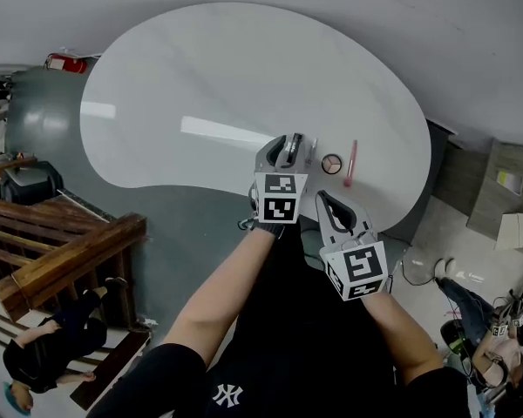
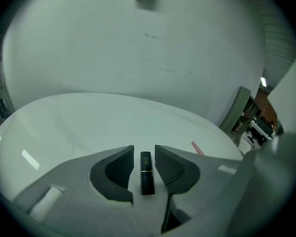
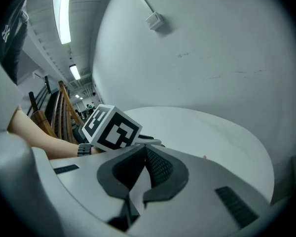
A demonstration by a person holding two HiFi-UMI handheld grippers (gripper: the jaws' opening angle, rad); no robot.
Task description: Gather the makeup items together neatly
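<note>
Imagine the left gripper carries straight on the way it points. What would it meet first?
The black lipstick, lying untouched between the left gripper's open jaws, comes first. As the gripper tilts downward, its tips would probably strike the white table soon after, though depth is unclear.

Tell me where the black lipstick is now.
In the left gripper view the black lipstick lies on the white table between the left gripper's parted jaws, untouched by either pad, with a pink stick farther right.
</note>
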